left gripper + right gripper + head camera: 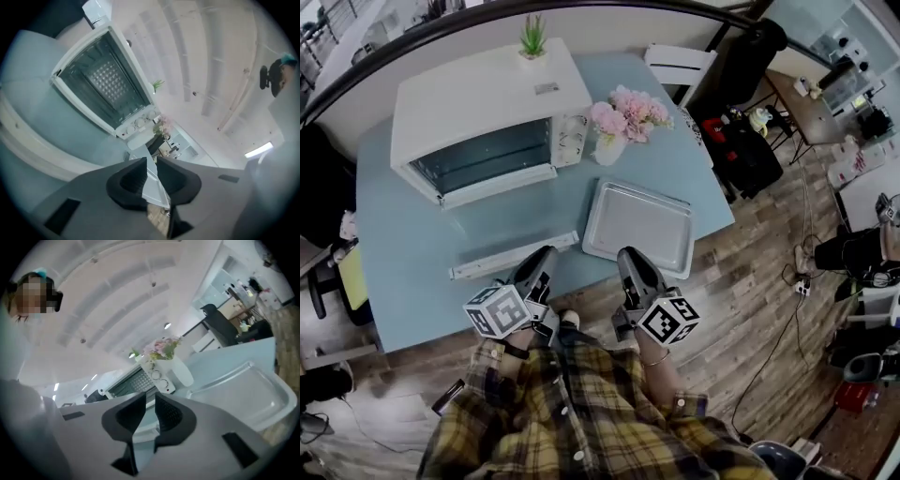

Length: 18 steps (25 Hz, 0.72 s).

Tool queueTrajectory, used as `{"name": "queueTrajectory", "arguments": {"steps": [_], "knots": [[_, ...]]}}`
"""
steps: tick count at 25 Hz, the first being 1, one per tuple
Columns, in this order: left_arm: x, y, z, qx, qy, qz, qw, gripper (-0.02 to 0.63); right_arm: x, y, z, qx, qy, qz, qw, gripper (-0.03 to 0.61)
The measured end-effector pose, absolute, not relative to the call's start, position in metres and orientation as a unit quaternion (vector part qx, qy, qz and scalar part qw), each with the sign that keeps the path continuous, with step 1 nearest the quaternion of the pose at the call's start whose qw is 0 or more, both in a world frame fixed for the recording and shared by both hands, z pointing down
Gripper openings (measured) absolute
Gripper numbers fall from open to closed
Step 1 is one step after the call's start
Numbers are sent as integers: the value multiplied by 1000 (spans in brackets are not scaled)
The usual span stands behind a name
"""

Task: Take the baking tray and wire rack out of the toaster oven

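The white toaster oven (487,103) stands at the table's far left, its glass door folded down flat with the handle bar (516,255) nearest me. Inside the cavity (108,78) a grid pattern shows; I cannot tell if it is the wire rack. The silver baking tray (637,228) lies empty on the table to the oven's right, also in the right gripper view (248,390). My left gripper (546,253) hovers over the door handle and my right gripper (628,253) over the tray's near edge. The jaws of both (151,160) (151,395) stand a narrow gap apart and hold nothing.
A vase of pink flowers (623,117) stands between oven and tray. A small potted plant (532,37) sits on the oven's top. The blue table (403,262) ends just before my body; a white chair (680,64) and bags stand beyond its far right corner.
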<state>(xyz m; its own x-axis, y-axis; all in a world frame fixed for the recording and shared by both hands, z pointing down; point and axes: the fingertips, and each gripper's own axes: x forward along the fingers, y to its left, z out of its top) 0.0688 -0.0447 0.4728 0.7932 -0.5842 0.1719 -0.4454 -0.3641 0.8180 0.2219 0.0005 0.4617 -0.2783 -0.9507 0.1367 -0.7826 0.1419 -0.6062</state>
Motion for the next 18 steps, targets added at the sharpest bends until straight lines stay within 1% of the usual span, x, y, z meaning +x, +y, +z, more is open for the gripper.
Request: {"name": "queueTrajectory", "arguments": {"steps": [9, 13, 18], "knots": [[-24, -83, 420, 845, -404, -97, 335, 25, 123, -71, 393, -502, 856, -122, 18, 43], [-69, -91, 404, 851, -446, -85, 265, 9, 78, -88, 372, -468, 883, -40, -17, 43], [-107, -98, 389, 858, -471, -57, 196, -8, 36, -101, 367, -436, 899, -2, -47, 41]]}}
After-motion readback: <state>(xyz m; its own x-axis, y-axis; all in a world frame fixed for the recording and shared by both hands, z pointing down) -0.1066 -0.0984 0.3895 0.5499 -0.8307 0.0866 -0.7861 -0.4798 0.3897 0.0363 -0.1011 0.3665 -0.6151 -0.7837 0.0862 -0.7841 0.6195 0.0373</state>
